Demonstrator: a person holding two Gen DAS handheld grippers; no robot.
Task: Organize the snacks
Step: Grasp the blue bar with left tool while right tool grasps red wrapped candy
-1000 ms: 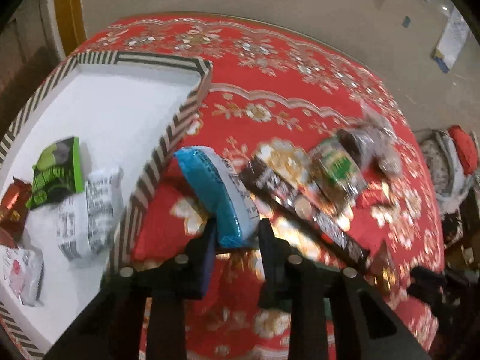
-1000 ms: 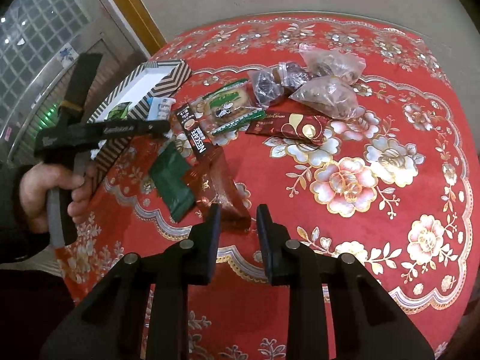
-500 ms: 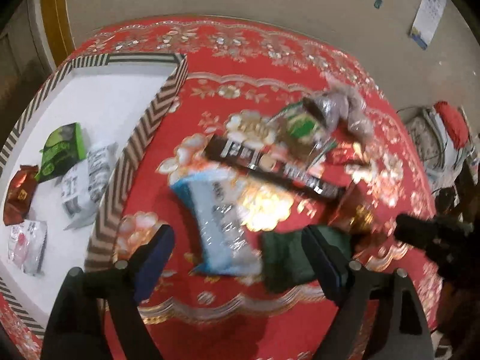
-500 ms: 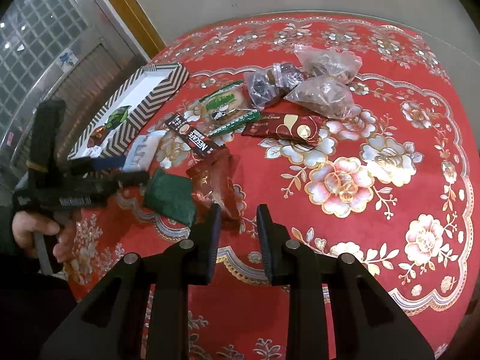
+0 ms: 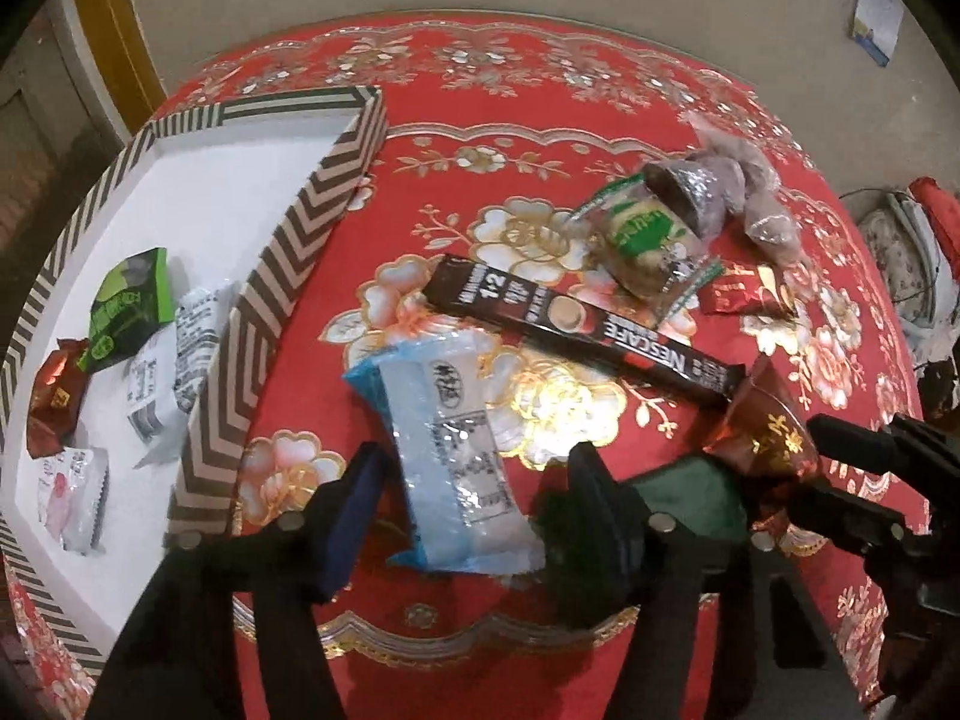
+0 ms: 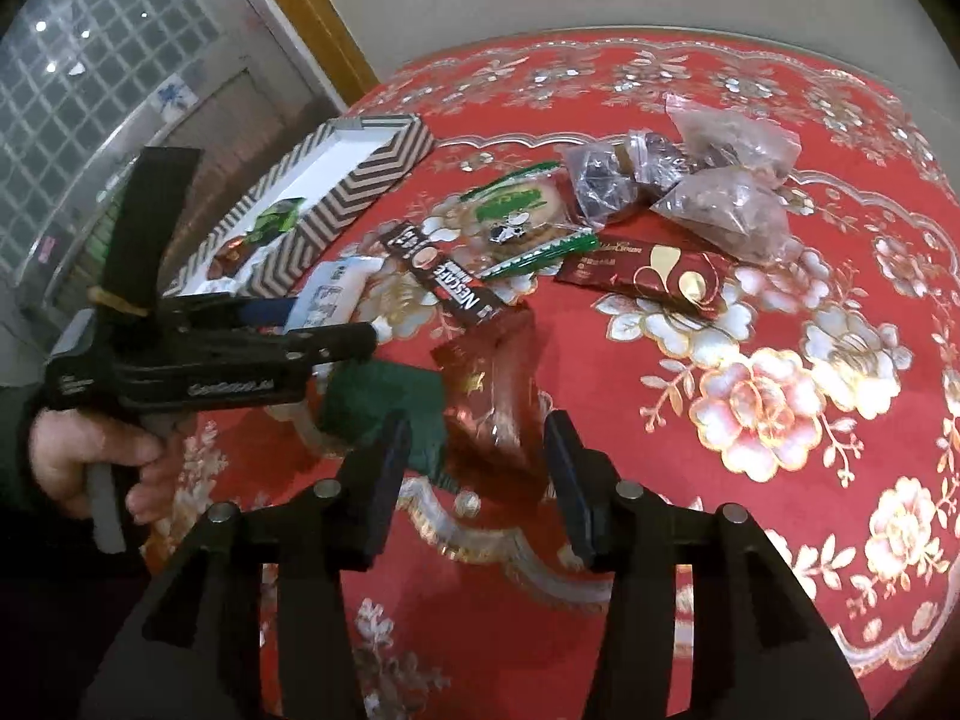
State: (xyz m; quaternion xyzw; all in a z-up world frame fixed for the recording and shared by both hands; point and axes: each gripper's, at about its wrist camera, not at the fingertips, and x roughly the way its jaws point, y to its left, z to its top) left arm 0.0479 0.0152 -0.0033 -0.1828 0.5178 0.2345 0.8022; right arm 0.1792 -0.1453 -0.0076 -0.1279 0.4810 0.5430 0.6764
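Observation:
A blue-and-white packet (image 5: 450, 450) lies flat on the red cloth between the fingers of my left gripper (image 5: 474, 504). Its jaws are closing, and gaps still show on both sides of the packet. My right gripper (image 6: 477, 462) is opening, with a shiny red packet (image 6: 492, 402) blurred and tilted between its jaws, free of the pads. A dark green packet (image 6: 390, 402) lies just left of it. The striped box (image 5: 282, 258) at the left holds a green packet (image 5: 129, 306) and several white and red ones.
A Nescafe stick (image 5: 588, 330), a green-and-white biscuit pack (image 6: 522, 210), a dark red bar (image 6: 654, 276) and clear bags of sweets (image 6: 726, 216) lie farther back. A person's hand (image 6: 78, 456) grips the left tool. The cloth's scalloped border runs close under both grippers.
The left gripper let go of the blue-and-white packet, which dropped onto the cloth; its jaws sprang wide, then narrowed. The right jaws, shut on the red packet before, have parted.

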